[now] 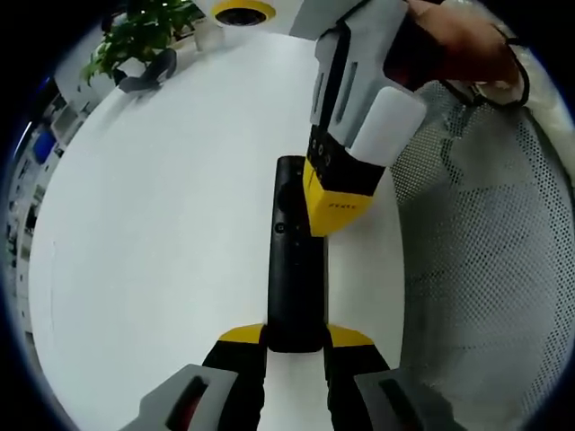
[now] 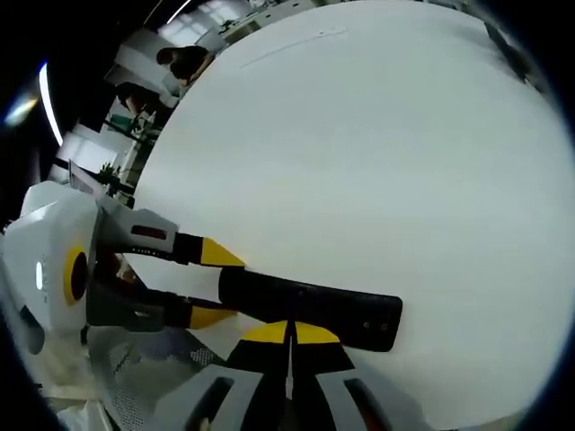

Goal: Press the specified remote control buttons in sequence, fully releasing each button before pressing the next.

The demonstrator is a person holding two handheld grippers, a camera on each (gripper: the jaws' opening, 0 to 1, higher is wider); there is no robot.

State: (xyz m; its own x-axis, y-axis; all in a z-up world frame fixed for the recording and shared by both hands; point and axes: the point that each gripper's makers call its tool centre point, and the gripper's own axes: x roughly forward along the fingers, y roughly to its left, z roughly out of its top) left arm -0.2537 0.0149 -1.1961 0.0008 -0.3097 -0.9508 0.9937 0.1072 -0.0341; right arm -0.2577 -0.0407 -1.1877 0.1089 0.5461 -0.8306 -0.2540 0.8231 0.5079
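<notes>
- One black remote control (image 1: 296, 269) is seen, lying on one white table (image 1: 162, 233).
- Two grippers are counted — the left gripper (image 1: 296, 339), its yellow-tipped jaws set on either side of the remote's near end, and the right gripper (image 1: 334, 215), its jaws closed together.
- One potted plant (image 1: 144, 31) is seen at the table's far edge.
- One mesh chair (image 1: 485, 260) is seen beside the table.

White round table (image 1: 162, 233), plain and smooth. A long black remote control (image 1: 296, 260) lies flat on it, close to the table's right edge in the left gripper view. At the far left edge, a green potted plant (image 1: 144, 31) w/ a dark grey object (image 1: 148, 74) just beside it.
</notes>
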